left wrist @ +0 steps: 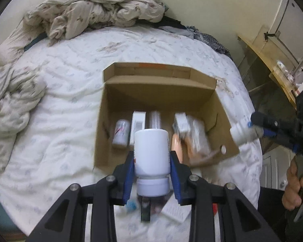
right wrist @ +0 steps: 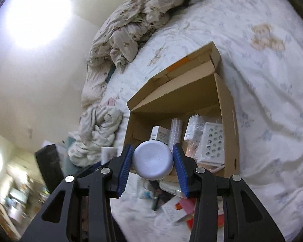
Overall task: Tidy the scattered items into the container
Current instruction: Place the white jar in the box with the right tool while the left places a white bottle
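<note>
Mid-drop-off; left gripper (left wrist: 152, 159) pinching a white bottle (left wrist: 151, 151), right gripper (right wrist: 153, 162) pinching a small white bottle (right wrist: 152, 162), both over the cardboard box (left wrist: 159, 88); next, lower and let go.

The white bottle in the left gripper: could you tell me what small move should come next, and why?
Probably ease the left gripper forward and down so the white bottle clears the near wall of the cardboard box, then open. The bottle is clamped over that near edge, and bare floor shows behind the items already inside.
</note>
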`<move>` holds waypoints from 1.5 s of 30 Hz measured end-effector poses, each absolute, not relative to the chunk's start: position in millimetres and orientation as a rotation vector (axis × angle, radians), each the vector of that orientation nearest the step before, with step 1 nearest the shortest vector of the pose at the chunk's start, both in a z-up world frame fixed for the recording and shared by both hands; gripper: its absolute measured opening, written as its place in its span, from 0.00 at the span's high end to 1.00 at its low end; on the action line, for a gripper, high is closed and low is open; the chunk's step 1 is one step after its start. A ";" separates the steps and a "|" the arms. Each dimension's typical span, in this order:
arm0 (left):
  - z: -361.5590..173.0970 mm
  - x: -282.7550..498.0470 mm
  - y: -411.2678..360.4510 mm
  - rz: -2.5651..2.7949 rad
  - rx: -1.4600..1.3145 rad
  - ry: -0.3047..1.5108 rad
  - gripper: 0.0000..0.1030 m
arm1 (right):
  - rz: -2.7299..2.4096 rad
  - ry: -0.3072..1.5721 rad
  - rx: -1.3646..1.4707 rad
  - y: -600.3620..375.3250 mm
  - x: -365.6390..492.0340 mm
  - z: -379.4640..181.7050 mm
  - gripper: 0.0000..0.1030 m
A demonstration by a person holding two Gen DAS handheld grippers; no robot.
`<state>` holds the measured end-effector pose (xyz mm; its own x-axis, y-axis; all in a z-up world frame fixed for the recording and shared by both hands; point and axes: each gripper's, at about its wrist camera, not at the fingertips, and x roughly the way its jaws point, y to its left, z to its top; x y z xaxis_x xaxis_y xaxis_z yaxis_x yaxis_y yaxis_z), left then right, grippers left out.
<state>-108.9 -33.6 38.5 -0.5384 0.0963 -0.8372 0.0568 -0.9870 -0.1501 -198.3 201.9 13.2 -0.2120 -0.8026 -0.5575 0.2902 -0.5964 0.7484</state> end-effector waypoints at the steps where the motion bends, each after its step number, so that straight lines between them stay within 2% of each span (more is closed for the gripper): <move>1: 35.5 -115.9 -32.6 2.724 -1.502 -0.239 0.68 | -1.880 -0.680 1.307 203.6 -200.4 9.4 0.57; 7: 11.8 -143.6 -27.1 2.719 -1.560 -0.227 0.68 | -1.954 -0.632 1.338 199.1 -205.5 0.3 0.57; 13: -19.1 -155.1 -23.8 2.682 -1.644 -0.257 0.68 | -2.075 -0.333 1.348 164.3 -200.2 -6.2 0.56; 15: -27.4 -157.0 -26.4 2.659 -1.665 -0.324 0.68 | -2.081 -0.262 1.365 153.2 -198.8 -11.9 0.56; 22: -42.7 -162.5 -14.8 2.624 -1.720 -0.301 0.68 | -2.087 -0.209 1.419 148.6 -201.7 -22.1 0.56; 23: -43.5 -163.3 -13.9 2.631 -1.731 -0.296 0.68 | -2.090 -0.211 1.428 149.1 -202.4 -22.0 0.50; 24: -44.2 -164.0 -13.2 2.643 -1.743 -0.289 0.68 | -2.100 -0.220 1.429 149.9 -202.6 -20.8 0.37; 25: -44.7 -164.8 -12.9 2.650 -1.755 -0.285 0.63 | -2.110 -0.230 1.423 151.3 -202.5 -18.6 0.31; 26: -44.6 -165.6 -13.1 2.645 -1.765 -0.293 0.50 | -2.120 -0.237 1.404 153.0 -202.1 -14.8 0.27; 28: -43.0 -166.1 -13.7 2.631 -1.769 -0.319 0.33 | -2.136 -0.237 1.369 155.4 -201.2 -6.8 0.27; 36: -17.0 -150.7 -14.0 2.658 -1.705 -0.272 0.33 | -2.122 -0.315 1.376 167.7 -202.9 0.8 0.27; 45: -0.6 -117.3 -21.7 2.680 -1.694 -0.260 0.33 | -2.144 -0.334 1.257 171.8 -195.9 20.3 0.27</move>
<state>-117.3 -21.7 -0.6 -0.4325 0.0539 -0.9000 0.1203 -0.9858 -0.1168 -195.9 171.8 20.3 -0.3519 -0.6273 -0.6947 0.3861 -0.7734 0.5028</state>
